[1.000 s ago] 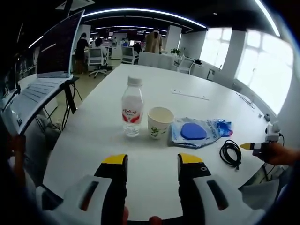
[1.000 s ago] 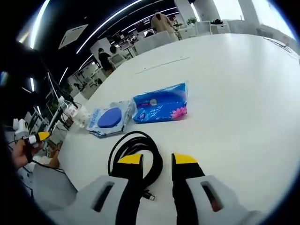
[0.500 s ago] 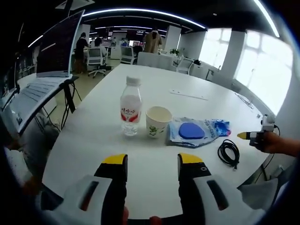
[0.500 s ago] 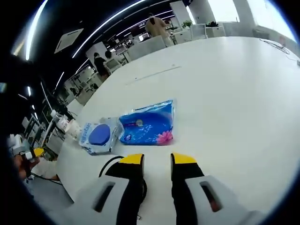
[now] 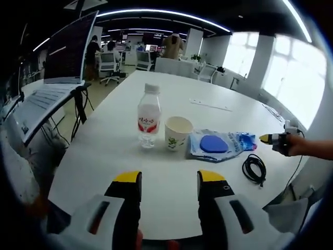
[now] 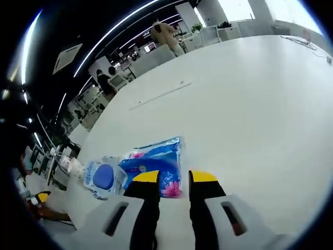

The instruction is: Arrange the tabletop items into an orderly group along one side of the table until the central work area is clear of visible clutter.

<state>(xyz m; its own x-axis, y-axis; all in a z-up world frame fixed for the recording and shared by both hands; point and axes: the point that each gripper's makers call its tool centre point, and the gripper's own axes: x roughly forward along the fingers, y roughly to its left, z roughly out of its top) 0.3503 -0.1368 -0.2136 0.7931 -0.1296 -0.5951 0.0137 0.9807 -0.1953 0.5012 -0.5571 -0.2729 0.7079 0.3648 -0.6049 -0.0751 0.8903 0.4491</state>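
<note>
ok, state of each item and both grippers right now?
water bottle: upright, capped
paper cup: upright, open top
blue tissue pack: lying flat
clear packet with blue disc: lying flat
black cable: coiled
laptop: open on stand
left gripper: open, empty
right gripper: open, above tissue pack

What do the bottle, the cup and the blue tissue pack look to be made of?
The bottle looks like clear plastic, see-through with a white cap and a red printed label. The cup appears to be matte white paper, with a rolled rim and a small green print. The tissue pack seems wrapped in glossy plastic film, judging by its wrinkles and shine.
</note>
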